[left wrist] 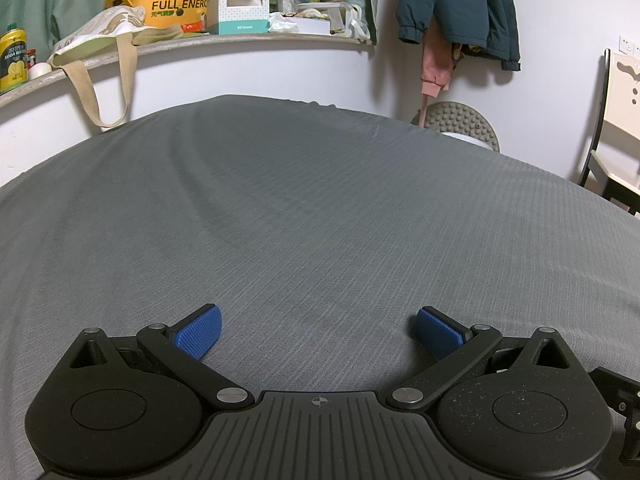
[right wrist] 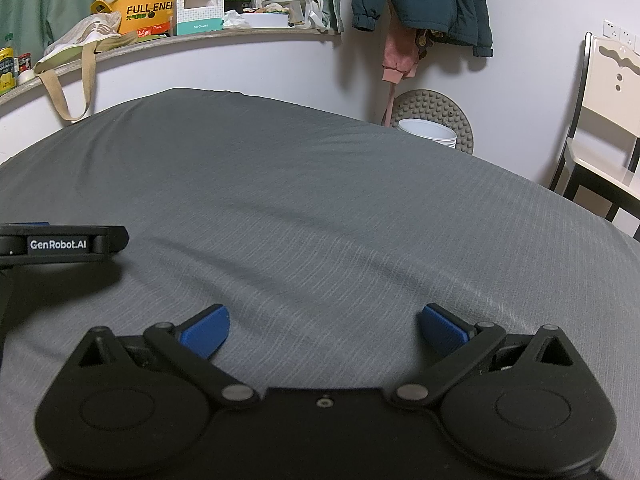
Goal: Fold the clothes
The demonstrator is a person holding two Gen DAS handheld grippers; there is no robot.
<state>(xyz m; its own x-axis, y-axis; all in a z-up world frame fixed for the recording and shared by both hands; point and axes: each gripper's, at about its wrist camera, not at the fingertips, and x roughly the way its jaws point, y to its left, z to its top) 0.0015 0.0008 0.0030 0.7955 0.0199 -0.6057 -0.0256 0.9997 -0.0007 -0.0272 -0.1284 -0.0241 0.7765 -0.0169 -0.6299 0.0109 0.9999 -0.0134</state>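
Both the left gripper and right gripper hang spread and empty over the bare grey sheet, no garment in either view, so first find one, then pinch an edge.

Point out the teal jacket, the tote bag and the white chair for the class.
teal jacket [left wrist: 460, 4], left wrist view, on its body.
tote bag [left wrist: 104, 32], left wrist view, on its cloth body.
white chair [right wrist: 612, 92], right wrist view, on its backrest.
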